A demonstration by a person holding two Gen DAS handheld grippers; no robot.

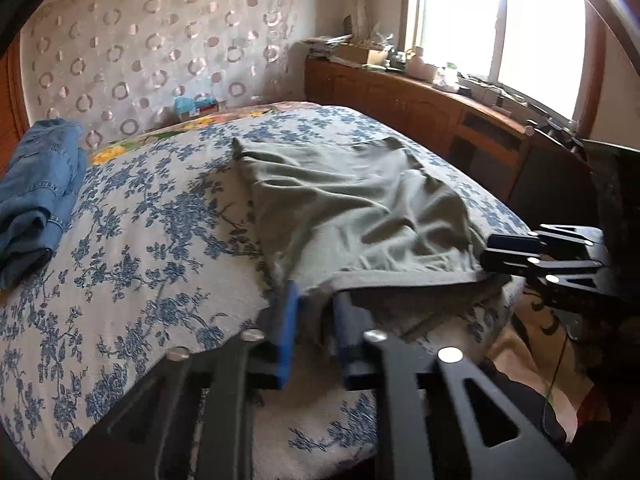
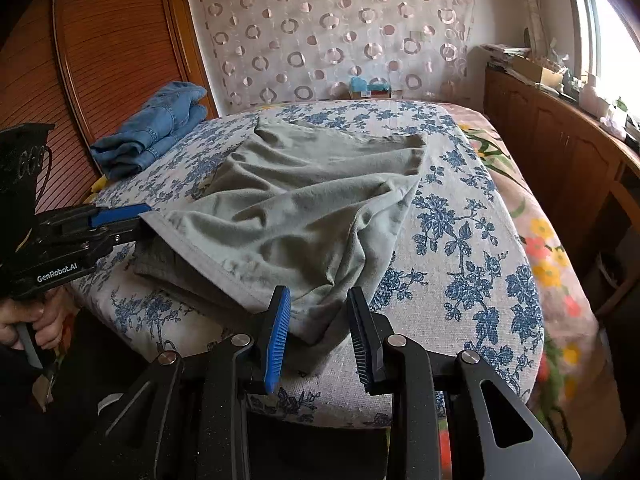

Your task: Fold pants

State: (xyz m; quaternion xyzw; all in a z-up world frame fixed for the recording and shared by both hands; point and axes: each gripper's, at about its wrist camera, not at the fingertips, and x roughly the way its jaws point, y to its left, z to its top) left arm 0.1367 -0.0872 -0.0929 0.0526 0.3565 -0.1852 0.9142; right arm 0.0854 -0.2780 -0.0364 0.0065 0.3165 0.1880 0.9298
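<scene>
Grey-green pants (image 1: 352,200) lie crumpled on the floral bed cover (image 1: 140,240), with their hem at the near edge. My left gripper (image 1: 316,312) has its blue pads around the hem corner, with a gap between them. In the right wrist view it (image 2: 136,218) looks closed on the left corner of the pants (image 2: 300,208). My right gripper (image 2: 318,320) is open, with its fingers on either side of the right hem corner. In the left wrist view it (image 1: 490,252) touches the hem's right end.
Folded blue jeans (image 1: 40,192) lie at the far left of the bed (image 2: 480,240), also seen in the right wrist view (image 2: 160,128). A wooden cabinet (image 1: 440,112) cluttered with items runs along the right under the window. A patterned curtain (image 2: 340,28) hangs behind the bed.
</scene>
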